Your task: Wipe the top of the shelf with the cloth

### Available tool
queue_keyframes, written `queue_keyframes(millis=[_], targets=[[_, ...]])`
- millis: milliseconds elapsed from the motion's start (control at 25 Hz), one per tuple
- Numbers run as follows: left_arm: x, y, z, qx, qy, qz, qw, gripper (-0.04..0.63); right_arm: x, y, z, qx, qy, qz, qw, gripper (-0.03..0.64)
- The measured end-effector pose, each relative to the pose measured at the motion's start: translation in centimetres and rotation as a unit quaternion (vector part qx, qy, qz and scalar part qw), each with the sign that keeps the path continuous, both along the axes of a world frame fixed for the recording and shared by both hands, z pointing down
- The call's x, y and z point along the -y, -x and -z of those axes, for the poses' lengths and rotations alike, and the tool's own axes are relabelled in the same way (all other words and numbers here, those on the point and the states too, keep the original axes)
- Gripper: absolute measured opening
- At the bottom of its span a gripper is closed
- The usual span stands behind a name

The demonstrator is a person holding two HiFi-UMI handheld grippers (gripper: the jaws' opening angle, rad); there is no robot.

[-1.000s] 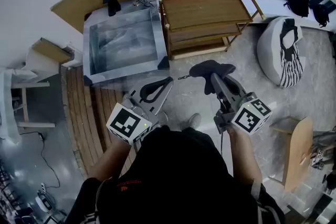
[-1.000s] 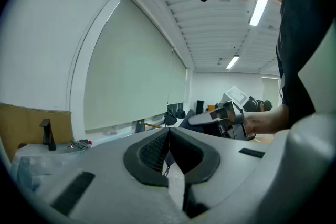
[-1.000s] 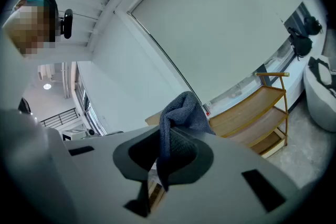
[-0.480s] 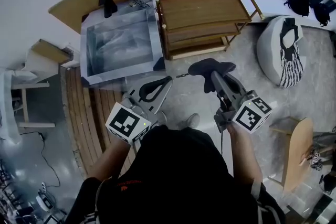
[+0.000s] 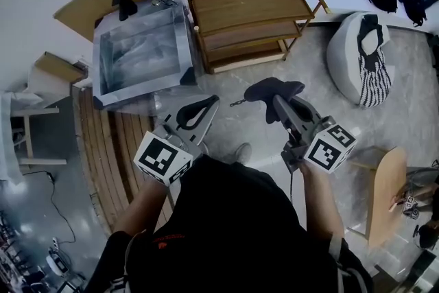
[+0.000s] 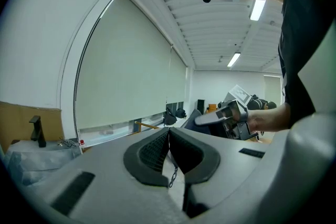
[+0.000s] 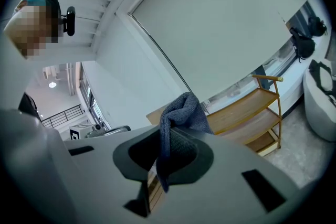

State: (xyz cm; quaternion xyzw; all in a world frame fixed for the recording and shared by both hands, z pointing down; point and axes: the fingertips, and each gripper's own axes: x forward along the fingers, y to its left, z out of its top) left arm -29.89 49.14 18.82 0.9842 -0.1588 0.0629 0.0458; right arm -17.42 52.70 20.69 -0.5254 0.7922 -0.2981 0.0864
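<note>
The wooden shelf (image 5: 247, 7) stands ahead by the window, its top bare; it also shows in the right gripper view as the shelf (image 7: 247, 107). My right gripper (image 5: 276, 98) is shut on a dark grey-blue cloth (image 5: 271, 89), held in the air well short of the shelf. In the right gripper view the cloth (image 7: 178, 115) bunches out above the closed jaws of my right gripper (image 7: 164, 140). My left gripper (image 5: 214, 101) is shut with nothing in it, beside the right one; its pads meet in the left gripper view at the left gripper (image 6: 169, 132).
A metal-framed clear box (image 5: 137, 55) sits left of the shelf. A grey beanbag (image 5: 360, 58) lies to the right with a striped cloth on it. A wooden stool (image 5: 384, 192) stands at the right. Slatted wooden boards (image 5: 113, 147) lie on the floor at the left.
The shelf and box have slid left in the head view as the head turned. Both grippers keep nearly the same pose, the cloth still held.
</note>
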Motion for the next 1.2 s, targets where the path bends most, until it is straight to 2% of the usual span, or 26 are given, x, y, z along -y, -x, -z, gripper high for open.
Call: queue_keyframes(millis=[280,560,960,1200], targets=[[-3.5,-2.3,-0.3,0.009,-0.005,0.006,0.9999,0.020,-3.8,-2.1,-1.0,-0.002,0.006,0.023,1.000,0.028],[-4.5,-3.5,-0.7,0.017,-0.003,0.010,0.9998,0.020,-5.1,-3.0,-1.7,0.002,0.012,0.038,0.999,0.028],[-2.2,-7.1,-0.8,0.011,-0.008,-0.006,0.9999,0.020,-3.6,-6.5,-1.8,-0.005,0.015,0.031,0.999,0.028],[1.1,-10.8,-1.3,0.001,-0.011,-0.015,0.9998,0.020,-1.5,-10.3,-2.6,-0.013,0.024,0.017,0.999,0.028]])
